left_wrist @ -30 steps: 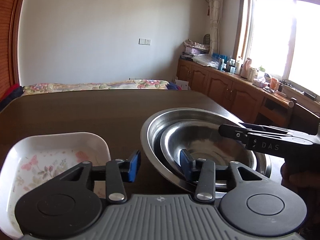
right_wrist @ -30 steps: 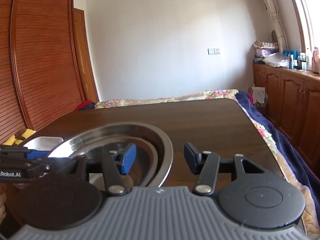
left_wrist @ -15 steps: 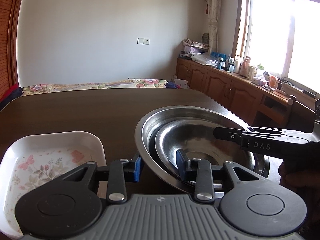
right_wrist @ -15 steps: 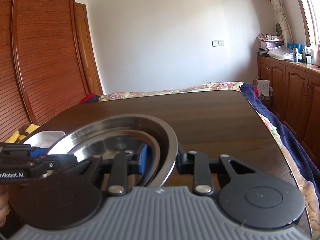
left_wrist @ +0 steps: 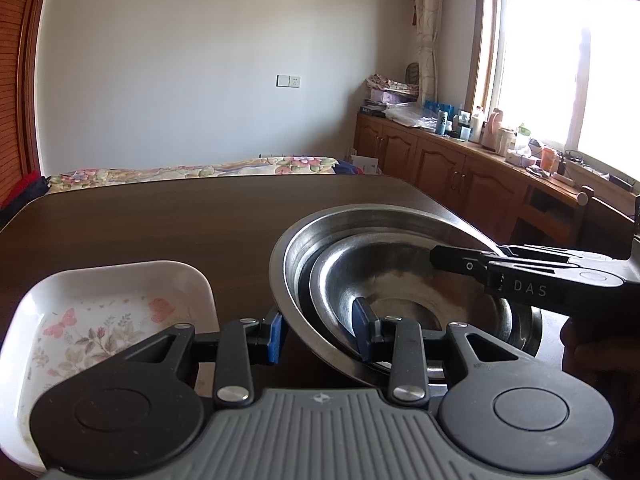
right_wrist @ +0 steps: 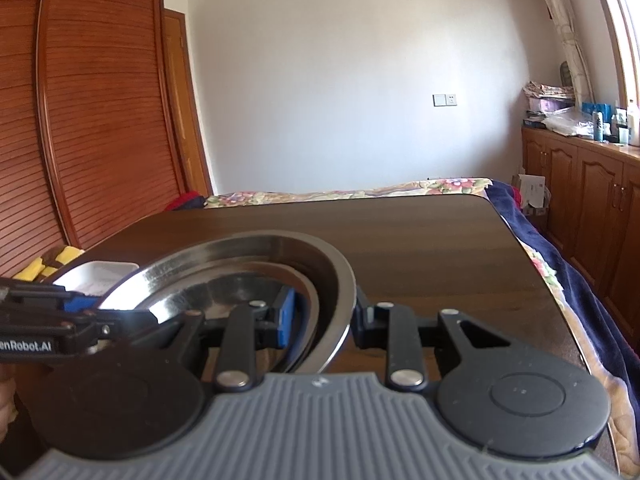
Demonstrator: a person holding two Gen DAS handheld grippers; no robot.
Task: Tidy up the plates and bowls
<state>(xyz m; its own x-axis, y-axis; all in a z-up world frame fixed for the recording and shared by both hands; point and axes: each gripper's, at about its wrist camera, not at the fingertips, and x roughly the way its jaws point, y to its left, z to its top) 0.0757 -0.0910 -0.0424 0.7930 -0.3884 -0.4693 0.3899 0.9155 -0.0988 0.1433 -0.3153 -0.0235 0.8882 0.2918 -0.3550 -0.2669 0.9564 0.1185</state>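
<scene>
Both grippers, left gripper (left_wrist: 320,334) and right gripper (right_wrist: 322,320), pinch opposite rims of the large round steel bowl (left_wrist: 304,248); lifting evenly should keep the smaller steel bowl (left_wrist: 400,280) nested.

My left gripper (left_wrist: 320,332) and right gripper (right_wrist: 324,320), open a second ago, now each pinch opposite rims of the large steel bowl (left_wrist: 296,248), which sits tilted, slightly nearer my cameras.
</scene>
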